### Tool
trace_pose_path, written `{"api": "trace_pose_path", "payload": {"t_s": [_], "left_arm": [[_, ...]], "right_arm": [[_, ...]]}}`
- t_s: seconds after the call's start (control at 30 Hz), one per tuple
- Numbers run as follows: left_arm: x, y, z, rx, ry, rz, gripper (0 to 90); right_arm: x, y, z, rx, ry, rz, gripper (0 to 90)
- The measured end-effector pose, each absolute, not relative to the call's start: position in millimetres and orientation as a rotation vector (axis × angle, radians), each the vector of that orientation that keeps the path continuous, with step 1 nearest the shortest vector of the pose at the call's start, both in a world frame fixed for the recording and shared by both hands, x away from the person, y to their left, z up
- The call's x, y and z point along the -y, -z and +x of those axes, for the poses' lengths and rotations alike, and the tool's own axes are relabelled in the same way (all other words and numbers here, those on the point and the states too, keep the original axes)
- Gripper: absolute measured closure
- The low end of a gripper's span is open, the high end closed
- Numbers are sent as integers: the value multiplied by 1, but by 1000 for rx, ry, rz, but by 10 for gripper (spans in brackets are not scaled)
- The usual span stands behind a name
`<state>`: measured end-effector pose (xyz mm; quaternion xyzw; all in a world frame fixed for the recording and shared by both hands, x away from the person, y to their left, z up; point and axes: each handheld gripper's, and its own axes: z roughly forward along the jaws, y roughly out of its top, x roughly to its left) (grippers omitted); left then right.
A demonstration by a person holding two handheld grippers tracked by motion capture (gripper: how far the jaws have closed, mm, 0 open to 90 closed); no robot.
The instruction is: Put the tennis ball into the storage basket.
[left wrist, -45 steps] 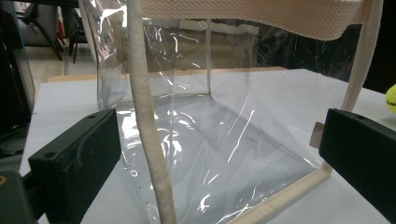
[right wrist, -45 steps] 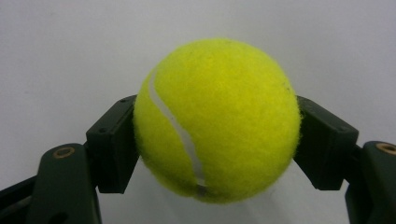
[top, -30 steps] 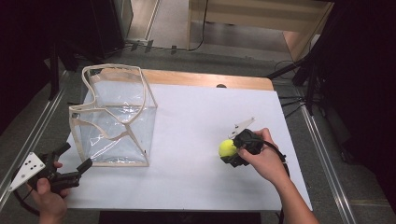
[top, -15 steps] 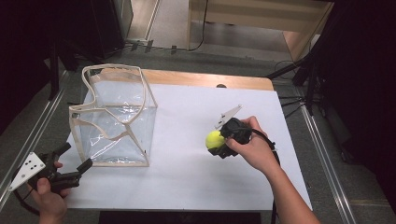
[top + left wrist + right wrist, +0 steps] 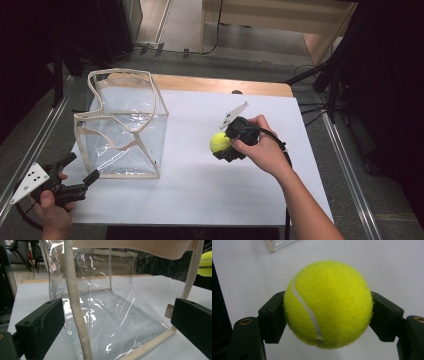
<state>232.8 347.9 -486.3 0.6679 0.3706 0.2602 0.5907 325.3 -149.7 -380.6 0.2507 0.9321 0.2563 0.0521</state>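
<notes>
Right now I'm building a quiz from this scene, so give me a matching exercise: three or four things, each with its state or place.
Things:
1. tennis ball
2. clear bag
3. left gripper
4. right gripper

States:
A. jaws open, aimed at the bag's near corner
B. shut on a yellow thing
C. stands open-topped at the table's left
D. clamped between two black jaws

Pairs: 1-D, 2-C, 3-A, 4-B

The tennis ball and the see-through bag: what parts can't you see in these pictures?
- Tennis ball: its back and the spots under the right claw's pads are covered, in the right gripper view.
- The ball's printed word is cut off by the picture edge, in the left gripper view.
- Clear bag: its top is cut off by the upper edge, in the left gripper view.
- The left claw is open beside the bag.
</notes>
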Motion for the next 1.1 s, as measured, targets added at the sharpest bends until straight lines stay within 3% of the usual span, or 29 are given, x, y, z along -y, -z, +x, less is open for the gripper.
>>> {"api": "trace_pose_path", "payload": {"t_s": [0.6,1.1], "left_arm": [[-348,487,233,-863,-603,1553,0],[-348,487,233,-862,-596,1545,0]], "right_arm": [[131,364,333,-2843,-795,728,234],[91,335,340,-2855,-805,625,234]]}}
